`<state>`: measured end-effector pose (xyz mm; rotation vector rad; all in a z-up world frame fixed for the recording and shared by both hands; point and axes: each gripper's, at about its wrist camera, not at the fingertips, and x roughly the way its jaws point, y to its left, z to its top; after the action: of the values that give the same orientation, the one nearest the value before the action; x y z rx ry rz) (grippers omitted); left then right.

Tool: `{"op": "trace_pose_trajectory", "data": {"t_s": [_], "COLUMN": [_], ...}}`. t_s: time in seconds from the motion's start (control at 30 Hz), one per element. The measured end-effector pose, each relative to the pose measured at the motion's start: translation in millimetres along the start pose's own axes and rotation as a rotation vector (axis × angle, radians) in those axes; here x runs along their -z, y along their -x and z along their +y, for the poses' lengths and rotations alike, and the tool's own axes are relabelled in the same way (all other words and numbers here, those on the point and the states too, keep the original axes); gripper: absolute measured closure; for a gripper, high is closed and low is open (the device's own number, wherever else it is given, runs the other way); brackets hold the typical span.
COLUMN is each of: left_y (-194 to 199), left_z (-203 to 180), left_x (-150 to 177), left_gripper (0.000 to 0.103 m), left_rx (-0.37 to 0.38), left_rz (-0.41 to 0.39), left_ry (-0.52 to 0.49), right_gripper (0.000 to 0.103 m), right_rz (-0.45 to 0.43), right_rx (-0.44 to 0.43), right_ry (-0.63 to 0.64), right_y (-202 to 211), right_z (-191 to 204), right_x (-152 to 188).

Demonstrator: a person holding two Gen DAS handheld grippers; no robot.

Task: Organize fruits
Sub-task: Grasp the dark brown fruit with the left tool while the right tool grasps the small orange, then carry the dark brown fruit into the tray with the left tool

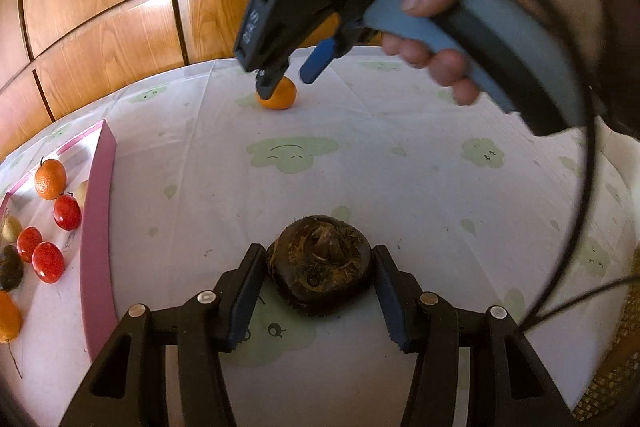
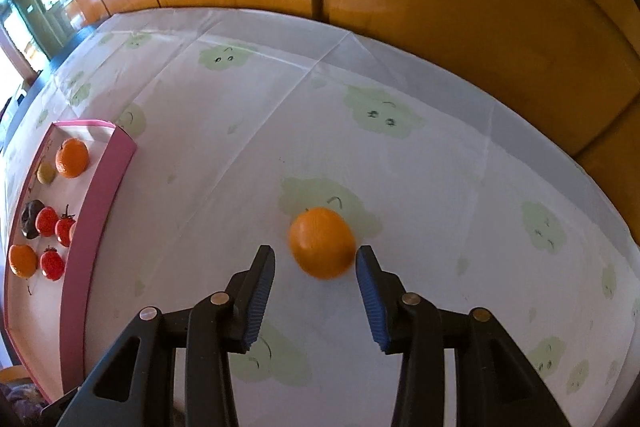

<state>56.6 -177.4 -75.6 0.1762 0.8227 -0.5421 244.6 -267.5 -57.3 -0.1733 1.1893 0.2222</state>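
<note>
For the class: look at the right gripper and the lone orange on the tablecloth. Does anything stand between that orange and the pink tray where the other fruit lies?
Nothing visible does. The orange lies just ahead of the right gripper, whose pads do not press it, and only bare tablecloth stretches from it to the tray. The tray's near wall must be cleared by lifting.

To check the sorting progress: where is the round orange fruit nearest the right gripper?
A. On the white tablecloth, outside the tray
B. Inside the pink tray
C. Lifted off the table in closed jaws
A: the round orange fruit lies on the white tablecloth, far from the pink tray.
</note>
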Motion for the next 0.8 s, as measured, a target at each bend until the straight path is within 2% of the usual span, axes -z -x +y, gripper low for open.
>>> {"op": "trace_pose_trajectory", "data": {"t_s": [0.13,0.2,0.33,0.5,0.6,0.8], "left_y": [-0.1,0.0,-0.2,-0.4,-0.5,-1.1], "left_z": [-0.2,0.0,0.2,-0.5,-0.9,-1.6], "left_x": [-0.4,-0.3,-0.1,0.4,0.4,-1.7], "left_gripper": [0.049,0.049,0.049,0.049,0.049,0.049], "left_rx": [-0.002,-0.003,-0.002,-0.005,-0.006,-0.008], "left_rz": [0.0,0.0,-0.001,-0.001,0.0,0.01], "left_ry": [-0.002,-0.002,-0.002,-0.005,-0.006,-0.007], "right_gripper": [0.06,0.066,0.066,0.066,0.066,0.066], "right_rz": [0.013,0.018,-0.016,0.013,0.058,0.06], "right_rx": [0.012,0.004,0.0,0.004,-0.021,-0.017], "right_ry": [0.007,0.0,0.018,0.018,-0.058,-0.181], "right_y": [-14.9,-17.0,1.7,28.9,37.1,44.3], "right_z": [0.7,-0.5,-0.2,-8.5,-23.0,-42.7], "right_x": [-7.4,-6.9,5.6,43.8,74.0,118.8]}}
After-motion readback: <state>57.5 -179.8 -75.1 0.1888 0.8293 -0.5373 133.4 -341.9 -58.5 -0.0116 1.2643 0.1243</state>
